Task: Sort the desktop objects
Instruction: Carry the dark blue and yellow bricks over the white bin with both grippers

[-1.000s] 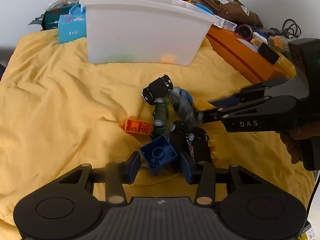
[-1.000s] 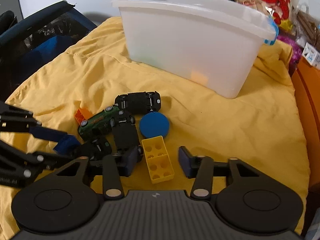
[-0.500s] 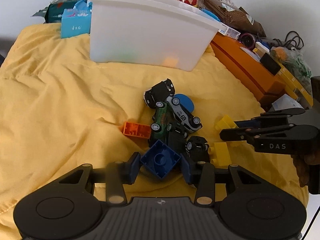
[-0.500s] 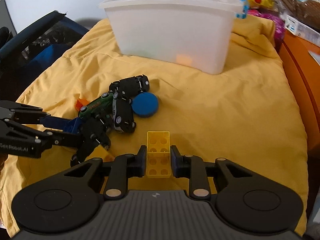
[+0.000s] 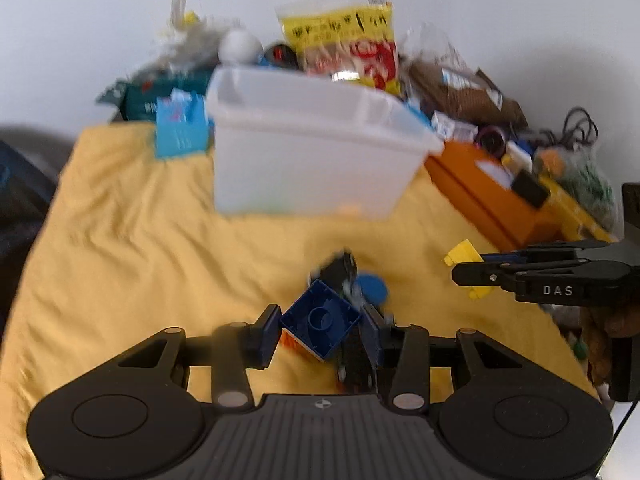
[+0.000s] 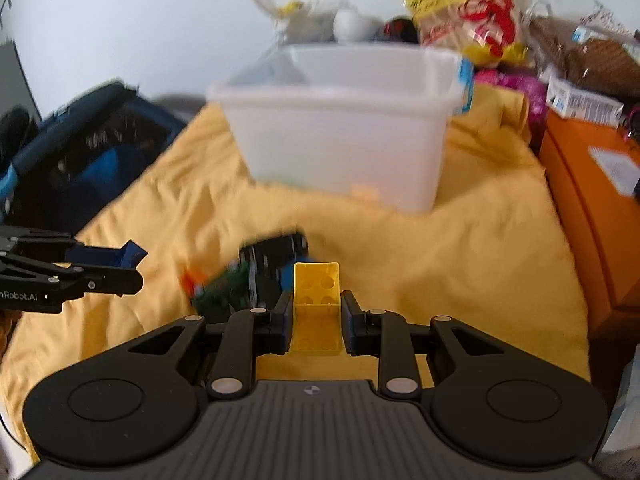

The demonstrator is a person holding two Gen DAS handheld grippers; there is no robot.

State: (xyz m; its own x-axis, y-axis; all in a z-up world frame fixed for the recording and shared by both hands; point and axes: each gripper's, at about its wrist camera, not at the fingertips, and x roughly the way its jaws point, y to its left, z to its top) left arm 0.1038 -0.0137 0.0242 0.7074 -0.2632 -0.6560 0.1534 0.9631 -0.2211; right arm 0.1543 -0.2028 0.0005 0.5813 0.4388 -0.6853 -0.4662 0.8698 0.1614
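My left gripper (image 5: 320,330) is shut on a dark blue brick (image 5: 320,320) and holds it above the yellow cloth (image 5: 140,248). My right gripper (image 6: 316,314) is shut on a yellow brick (image 6: 316,300), also raised; it shows in the left wrist view (image 5: 464,254) too. A pile of black and green toy cars (image 6: 264,268), a blue disc (image 5: 372,290) and an orange brick (image 6: 192,280) lies on the cloth below. A white plastic bin (image 5: 312,160) stands beyond the pile.
An orange box (image 5: 488,196) lies right of the bin. Snack bags (image 5: 344,40), a blue carton (image 5: 180,128) and cables crowd the back. A dark bag (image 6: 80,148) sits off the cloth's left edge.
Both grippers have lifted with their bricks and tilted up toward the bin. The toy pile now sits lower and partly hidden behind the fingers.
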